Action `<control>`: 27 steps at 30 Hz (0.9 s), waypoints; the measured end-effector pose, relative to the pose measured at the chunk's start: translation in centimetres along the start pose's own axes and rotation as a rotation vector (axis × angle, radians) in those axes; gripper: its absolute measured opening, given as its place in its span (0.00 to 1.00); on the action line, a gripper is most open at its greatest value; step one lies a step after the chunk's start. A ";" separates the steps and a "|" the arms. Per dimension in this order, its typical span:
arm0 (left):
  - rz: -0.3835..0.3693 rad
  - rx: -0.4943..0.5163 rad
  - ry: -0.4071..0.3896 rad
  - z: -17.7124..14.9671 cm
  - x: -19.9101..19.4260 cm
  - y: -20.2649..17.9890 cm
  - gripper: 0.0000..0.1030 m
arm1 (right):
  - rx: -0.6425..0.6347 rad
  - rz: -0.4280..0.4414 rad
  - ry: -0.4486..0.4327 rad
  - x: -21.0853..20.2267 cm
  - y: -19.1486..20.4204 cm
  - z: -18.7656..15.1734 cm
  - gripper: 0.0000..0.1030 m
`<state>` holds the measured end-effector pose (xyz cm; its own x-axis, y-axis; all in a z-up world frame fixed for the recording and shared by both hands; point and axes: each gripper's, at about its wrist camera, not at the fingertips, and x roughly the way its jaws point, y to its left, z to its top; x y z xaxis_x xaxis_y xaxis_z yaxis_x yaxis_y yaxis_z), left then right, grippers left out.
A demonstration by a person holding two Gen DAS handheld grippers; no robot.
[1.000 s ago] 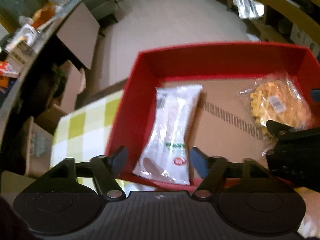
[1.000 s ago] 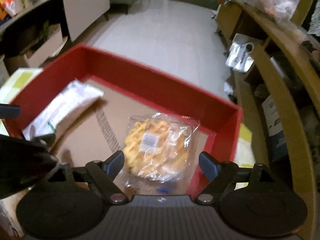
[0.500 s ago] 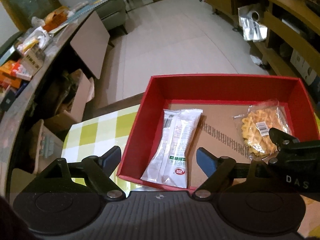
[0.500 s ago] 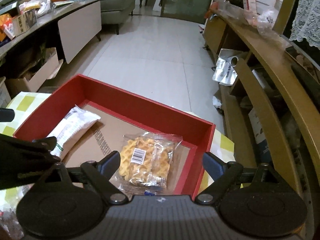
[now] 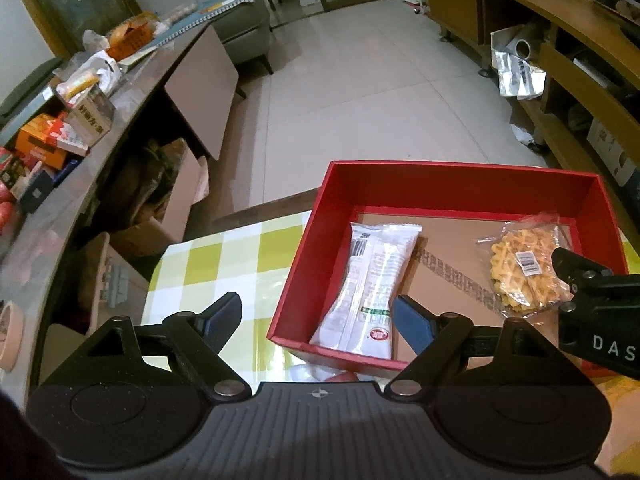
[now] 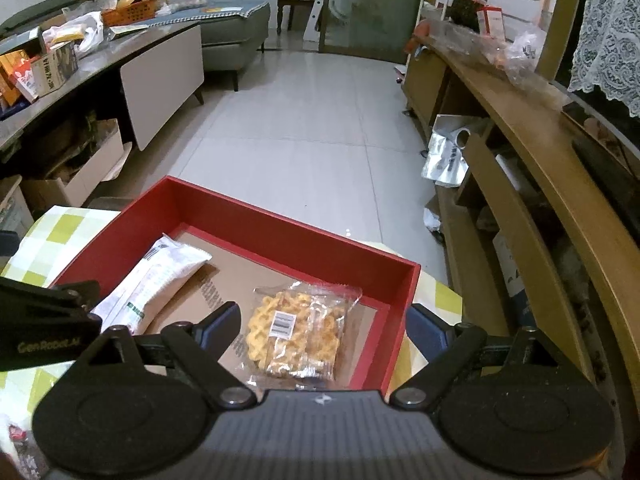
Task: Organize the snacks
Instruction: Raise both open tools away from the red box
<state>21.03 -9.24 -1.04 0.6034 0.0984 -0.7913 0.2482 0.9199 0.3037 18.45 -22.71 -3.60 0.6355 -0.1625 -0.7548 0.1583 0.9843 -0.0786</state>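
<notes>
Fingers on the left gripper stand well apart, nothing pinched between them; its jaws have just been opening, and the white packet sits below the gap, untouched. Over on the right gripper, the fingers are spread wide too, empty, with the waffle bag lying beneath and between them, clear of both pads.

Both grippers tilt downward, looking into the box from above its near edge. In the left wrist view the right gripper shows as a black body at the right edge, hovering over the waffle bag; in the right wrist view the left gripper pokes in from the left, by the lower end of the white packet.

Now the container: a red box with a brown cardboard floor sits on a green-and-white checked tablecloth. Two snacks lie inside, well apart. The white packet lies lengthwise along the left side, close to the left wall. The waffle bag, clear plastic with a barcode sticker on top, lies flat on the right side near the right wall.

Something pale and reddish peeks out just under the box's near edge in the left view; what it is, I can't make out.
</notes>
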 end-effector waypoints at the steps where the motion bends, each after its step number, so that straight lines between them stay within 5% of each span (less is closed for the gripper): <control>1: -0.002 -0.002 0.000 -0.1 -0.2 0.0 0.85 | 0.000 0.001 0.001 -0.3 0.0 -0.1 0.92; 27: -0.008 -0.046 -0.036 -5.8 -6.6 3.3 0.87 | -0.053 0.079 -0.038 -8.0 3.6 -3.8 0.92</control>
<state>13.44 -4.60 2.11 0.6288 0.0780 -0.7736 0.2185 0.9371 0.2721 11.05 -17.56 -0.36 0.6731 -0.0854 -0.7346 0.0669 0.9963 -0.0545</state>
